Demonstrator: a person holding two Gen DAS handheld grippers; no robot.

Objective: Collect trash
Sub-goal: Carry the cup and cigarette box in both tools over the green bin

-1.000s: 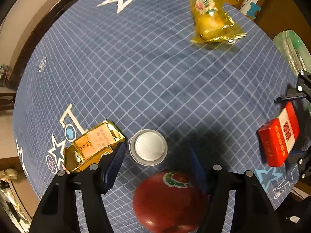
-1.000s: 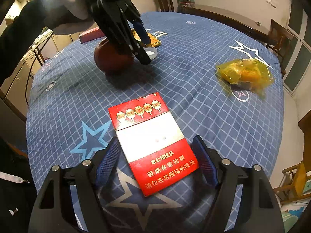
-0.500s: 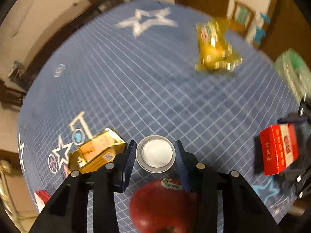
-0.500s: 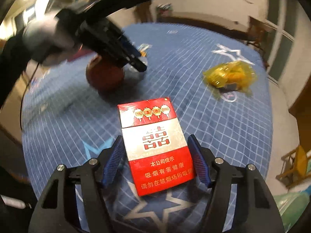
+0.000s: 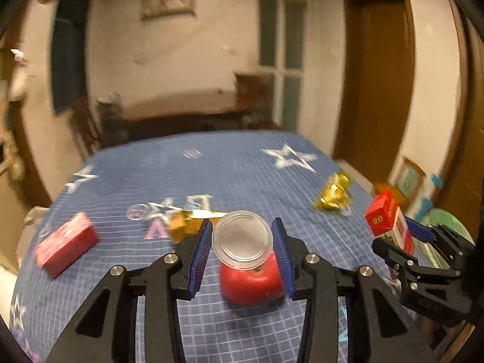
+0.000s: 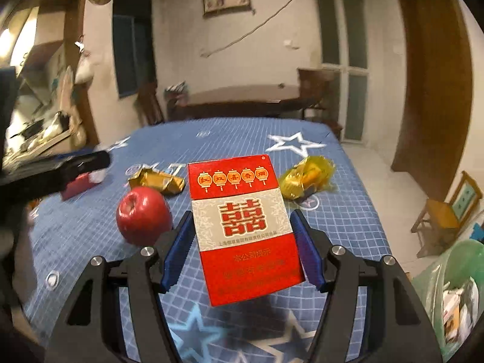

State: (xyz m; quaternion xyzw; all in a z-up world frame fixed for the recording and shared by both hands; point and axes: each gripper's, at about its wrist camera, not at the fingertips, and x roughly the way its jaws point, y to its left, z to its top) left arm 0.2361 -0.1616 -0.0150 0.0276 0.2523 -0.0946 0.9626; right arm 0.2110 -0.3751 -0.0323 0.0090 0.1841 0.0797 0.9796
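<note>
My left gripper (image 5: 242, 237) is shut on a small clear round plastic lid (image 5: 242, 239), held above the blue star-patterned tablecloth (image 5: 230, 169). Right behind and below the lid sits a red apple (image 5: 251, 284). My right gripper (image 6: 242, 242) is shut on a red-and-white cigarette pack (image 6: 242, 227), lifted clear of the table. In the left wrist view that pack (image 5: 388, 220) and the right gripper (image 5: 399, 236) appear at the right edge. The left gripper (image 6: 90, 163) shows as a blurred black shape at the left of the right wrist view.
On the cloth lie a gold packet (image 6: 157, 181), a yellow plastic wrapper (image 6: 305, 178), the apple (image 6: 143, 214) and a red box (image 5: 65, 246). A green-bagged bin (image 6: 453, 287) holding rubbish stands off the table's right side, near a small chair (image 6: 447, 211).
The left jaws closed on the lid and lifted it off the cloth. The right gripper closed on the cigarette pack and raised it. Both views tilted up toward the room.
</note>
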